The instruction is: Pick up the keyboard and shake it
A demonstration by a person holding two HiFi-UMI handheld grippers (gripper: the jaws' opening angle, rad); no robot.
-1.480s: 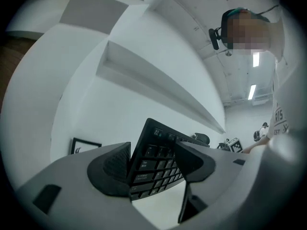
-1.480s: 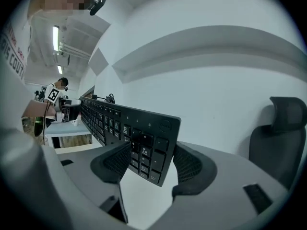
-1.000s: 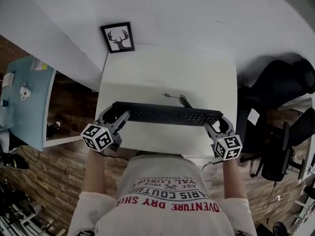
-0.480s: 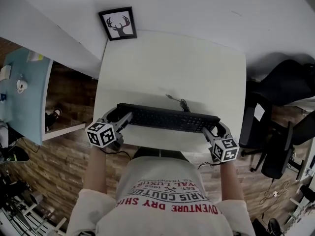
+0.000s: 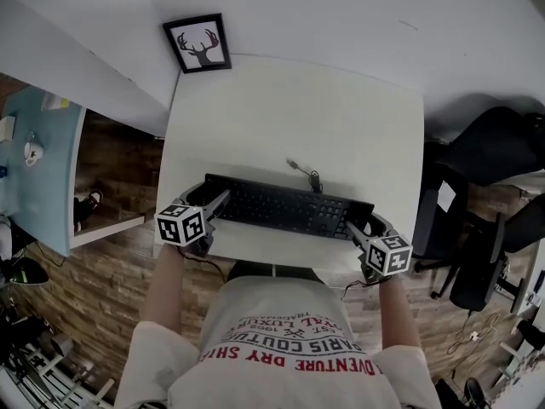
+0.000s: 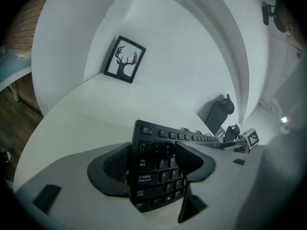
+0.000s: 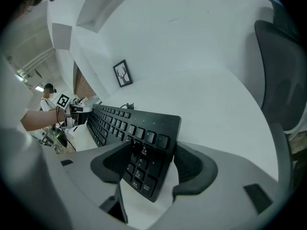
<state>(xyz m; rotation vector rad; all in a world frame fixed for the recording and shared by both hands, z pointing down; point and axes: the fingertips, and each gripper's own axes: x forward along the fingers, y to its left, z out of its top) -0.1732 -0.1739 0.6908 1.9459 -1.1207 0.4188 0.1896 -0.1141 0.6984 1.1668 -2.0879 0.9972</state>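
My left claw (image 5: 209, 201) is clamped on the left end of the black keyboard (image 5: 285, 206), pads pinching its front and back edges. My right claw (image 5: 362, 226) grips the right end the same way, at the number pad. The keyboard stretches between them over the near part of the white table (image 5: 289, 100). Just behind it curls its cable (image 5: 305, 172). A framed deer picture (image 5: 197, 43) stands at the far left corner.

Black keyboard (image 5: 285, 207), white legends; white table (image 5: 341, 118); picture (image 5: 197, 43): black deer silhouette.
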